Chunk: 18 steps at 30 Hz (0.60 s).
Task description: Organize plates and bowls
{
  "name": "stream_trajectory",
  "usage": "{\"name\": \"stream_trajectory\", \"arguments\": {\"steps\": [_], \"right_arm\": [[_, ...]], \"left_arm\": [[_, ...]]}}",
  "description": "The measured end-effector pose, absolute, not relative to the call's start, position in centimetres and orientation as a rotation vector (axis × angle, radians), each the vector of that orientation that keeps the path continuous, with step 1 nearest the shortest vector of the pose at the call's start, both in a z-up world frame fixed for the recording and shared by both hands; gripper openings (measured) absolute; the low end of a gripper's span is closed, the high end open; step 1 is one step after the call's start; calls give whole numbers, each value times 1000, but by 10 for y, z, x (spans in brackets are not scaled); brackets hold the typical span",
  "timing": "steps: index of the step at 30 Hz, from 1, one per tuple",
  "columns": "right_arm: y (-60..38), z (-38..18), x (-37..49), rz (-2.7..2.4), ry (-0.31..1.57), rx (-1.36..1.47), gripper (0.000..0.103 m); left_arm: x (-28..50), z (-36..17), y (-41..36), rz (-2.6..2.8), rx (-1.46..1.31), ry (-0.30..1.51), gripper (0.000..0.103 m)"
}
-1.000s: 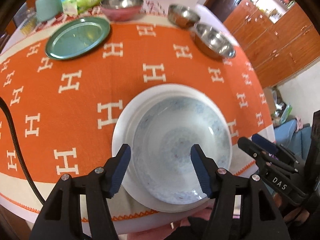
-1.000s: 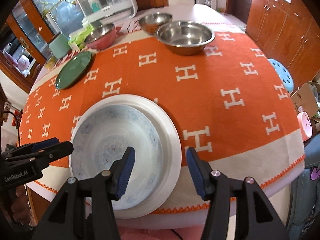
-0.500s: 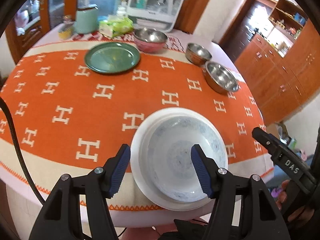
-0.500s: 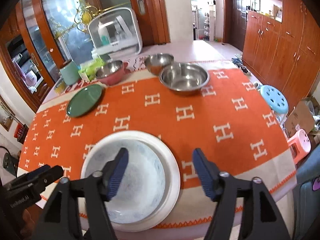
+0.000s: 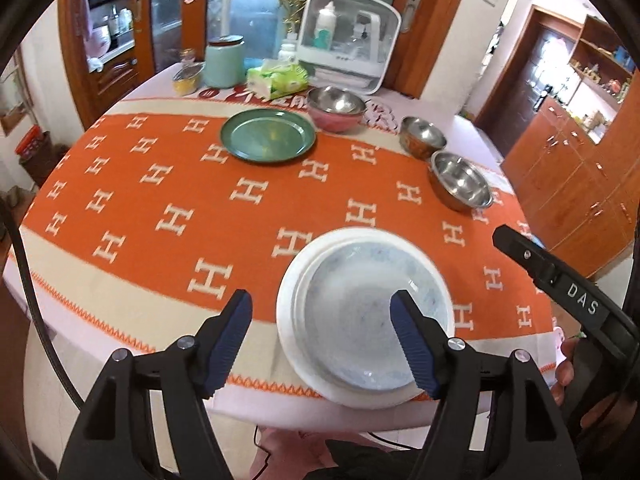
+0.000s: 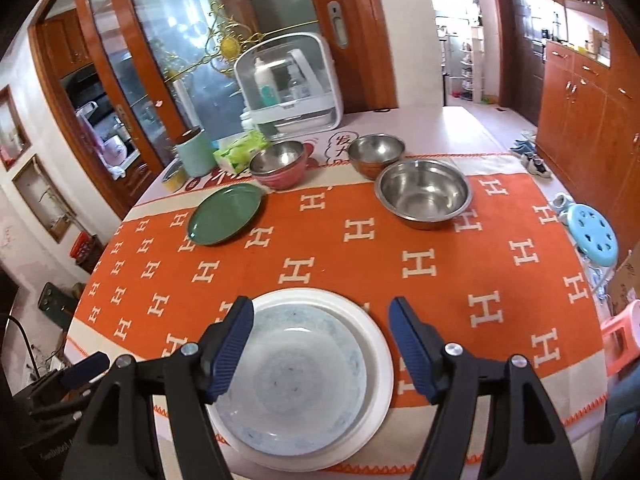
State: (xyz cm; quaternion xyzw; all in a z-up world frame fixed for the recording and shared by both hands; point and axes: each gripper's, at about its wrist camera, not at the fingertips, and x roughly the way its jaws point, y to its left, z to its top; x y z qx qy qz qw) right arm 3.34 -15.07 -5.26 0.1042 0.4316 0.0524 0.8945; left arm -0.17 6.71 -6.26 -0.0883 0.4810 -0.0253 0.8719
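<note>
Left gripper: the left gripper (image 5: 322,334) hangs above the near edge of the table; its jaws are opening, with nothing gripped between the blue pads (image 5: 232,336), which touch no dish.
Right gripper: the right gripper (image 6: 320,346) hangs over the same near edge, its fingers spread apart and empty; in the left wrist view its black body shows at the right edge, held by a hand (image 5: 576,376).
Pale bowl: a shallow, pale blue patterned bowl (image 6: 296,376) sits inside the white plate (image 6: 380,340), shifted towards the plate's near-left side.
White plate: it lies flat on the orange cloth (image 6: 360,264) at the near edge of the table, directly below both grippers.
Green plate: the green plate (image 5: 267,135) lies flat towards the far side of the cloth, well apart from the white plate.
Pink bowl: a bowl with a pink outside and steel lining (image 5: 337,107) stands just beside the green plate, at the cloth's far border.
Steel bowls: a smaller steel bowl (image 6: 375,153) stands behind a larger steel bowl (image 6: 424,194); the two look close enough to touch, though contact cannot be told.
Far clutter: a mint canister (image 5: 224,60), a green tissue pack (image 5: 278,80) and a white lidded case (image 5: 348,48) stand at the table's far end.
</note>
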Motion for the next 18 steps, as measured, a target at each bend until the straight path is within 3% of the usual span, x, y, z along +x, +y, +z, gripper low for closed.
{"name": "stream_trajectory", "arguments": {"steps": [10, 18], "right_arm": [[-154, -83, 36, 164, 984, 299, 71], [-139, -69, 40, 147, 917, 276, 71]], "left_arm": [[-26, -64, 79, 42, -186, 1015, 76], [-8, -42, 107, 44, -150, 946, 81]]}}
